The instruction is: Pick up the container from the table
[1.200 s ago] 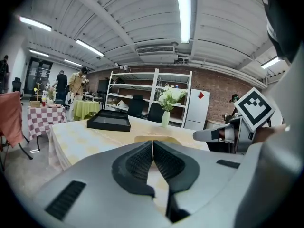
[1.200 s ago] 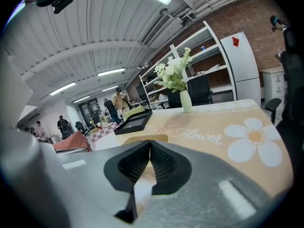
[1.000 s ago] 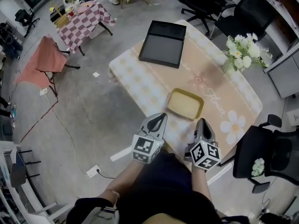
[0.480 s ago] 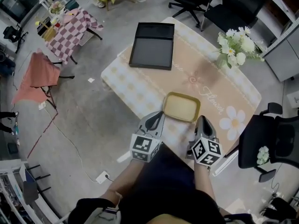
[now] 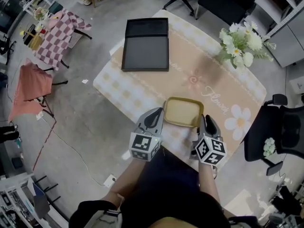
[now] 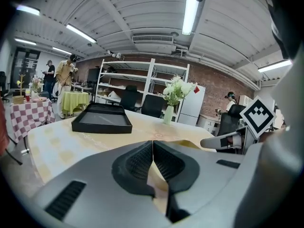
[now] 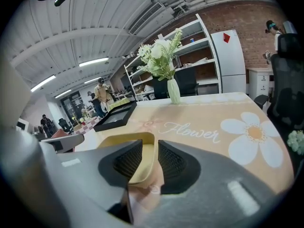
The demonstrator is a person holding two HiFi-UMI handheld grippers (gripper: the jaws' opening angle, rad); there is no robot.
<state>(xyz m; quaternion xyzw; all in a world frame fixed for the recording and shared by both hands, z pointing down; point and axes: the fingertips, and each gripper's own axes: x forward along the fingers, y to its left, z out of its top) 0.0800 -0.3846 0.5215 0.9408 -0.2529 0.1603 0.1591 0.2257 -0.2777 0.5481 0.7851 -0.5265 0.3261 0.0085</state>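
Observation:
A shallow yellow container (image 5: 184, 111) lies on the near part of the table (image 5: 142, 99). My left gripper (image 5: 156, 114) is shut with nothing in it, its tips just off the container's near left corner. In the left gripper view the closed jaws (image 6: 153, 142) meet in front of the yellow rim (image 6: 187, 144). My right gripper (image 5: 207, 119) is at the near right corner. Its jaws (image 7: 150, 147) are opening, with the container's (image 7: 124, 139) side wall standing in the gap and a little room on each side of it.
A black tray (image 5: 145, 45) sits at the table's far left, and a vase of white flowers (image 5: 240, 42) at the far right. Black office chairs (image 5: 273, 137) stand to the right. A checkered table (image 5: 57, 32) and a red chair (image 5: 31, 84) stand on the floor at left.
Both grippers have moved forward up to the container's near edge. The right jaws, closed before, now stand apart around the container's side wall.

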